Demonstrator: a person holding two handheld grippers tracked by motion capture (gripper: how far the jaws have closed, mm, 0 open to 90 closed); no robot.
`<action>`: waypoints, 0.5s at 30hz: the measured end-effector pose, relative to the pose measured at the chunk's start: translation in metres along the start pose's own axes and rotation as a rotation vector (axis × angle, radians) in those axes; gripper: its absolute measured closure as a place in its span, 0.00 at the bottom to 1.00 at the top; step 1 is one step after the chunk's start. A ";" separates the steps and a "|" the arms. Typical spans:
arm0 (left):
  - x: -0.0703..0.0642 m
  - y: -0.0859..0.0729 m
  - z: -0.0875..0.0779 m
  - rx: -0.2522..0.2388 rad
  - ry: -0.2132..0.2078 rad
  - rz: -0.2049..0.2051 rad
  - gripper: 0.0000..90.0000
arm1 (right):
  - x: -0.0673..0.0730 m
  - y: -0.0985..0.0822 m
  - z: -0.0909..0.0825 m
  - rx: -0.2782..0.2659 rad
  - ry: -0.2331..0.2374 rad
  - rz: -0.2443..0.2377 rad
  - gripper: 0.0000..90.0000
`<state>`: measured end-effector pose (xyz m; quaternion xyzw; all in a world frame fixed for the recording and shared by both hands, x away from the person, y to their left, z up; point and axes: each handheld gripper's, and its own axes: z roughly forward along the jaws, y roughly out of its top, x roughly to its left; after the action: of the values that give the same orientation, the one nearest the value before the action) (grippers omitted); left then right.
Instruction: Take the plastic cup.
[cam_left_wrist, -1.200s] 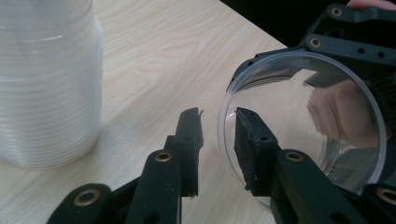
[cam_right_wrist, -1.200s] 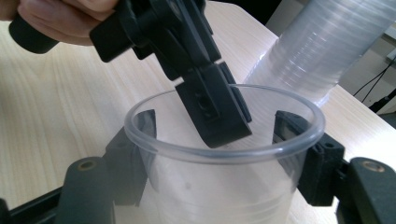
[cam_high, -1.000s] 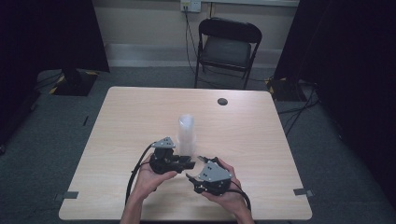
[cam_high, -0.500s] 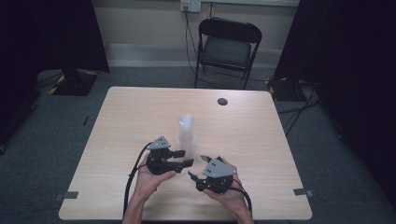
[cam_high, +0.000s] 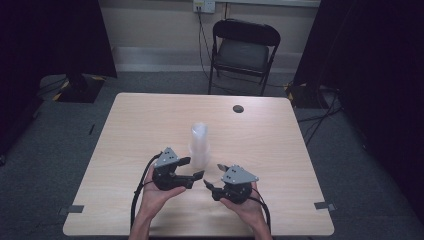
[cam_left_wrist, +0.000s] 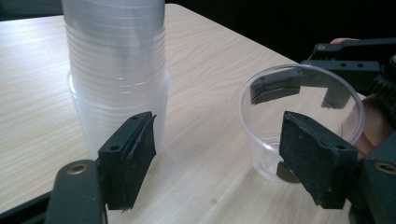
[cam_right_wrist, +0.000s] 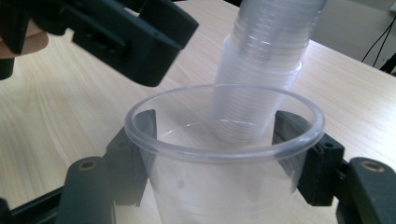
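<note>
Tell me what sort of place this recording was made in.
Probably a staged recording room, not a home or kitchen: dark curtains hang along both sides, a lone folding chair stands behind the bare wooden table, and tape marks sit on grey carpet.

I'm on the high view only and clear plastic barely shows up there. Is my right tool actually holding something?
Observer: Yes. The right tool has its jaws on both sides of a single cup, held upright.
Operator: Anything inside it?
Observer: No, it looks empty.
Operator: And the left tool?
Observer: The left tool is open and holds nothing. The cup stack stands just beyond one of its jaws.
</note>
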<state>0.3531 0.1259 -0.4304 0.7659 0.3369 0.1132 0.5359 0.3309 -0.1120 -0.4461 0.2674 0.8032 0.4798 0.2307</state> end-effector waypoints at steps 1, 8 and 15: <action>0.000 -0.001 -0.001 -0.009 0.004 -0.001 0.29 | -0.002 0.000 0.000 -0.001 0.000 0.016 0.35; 0.000 -0.009 -0.002 -0.013 0.030 0.001 0.27 | -0.014 -0.002 -0.005 -0.027 -0.004 0.086 0.35; -0.001 -0.014 -0.004 -0.020 0.049 0.021 0.24 | -0.026 -0.003 -0.008 -0.037 -0.033 0.140 0.35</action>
<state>0.3443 0.1311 -0.4409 0.7611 0.3406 0.1408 0.5338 0.3447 -0.1353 -0.4419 0.3265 0.7696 0.5050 0.2145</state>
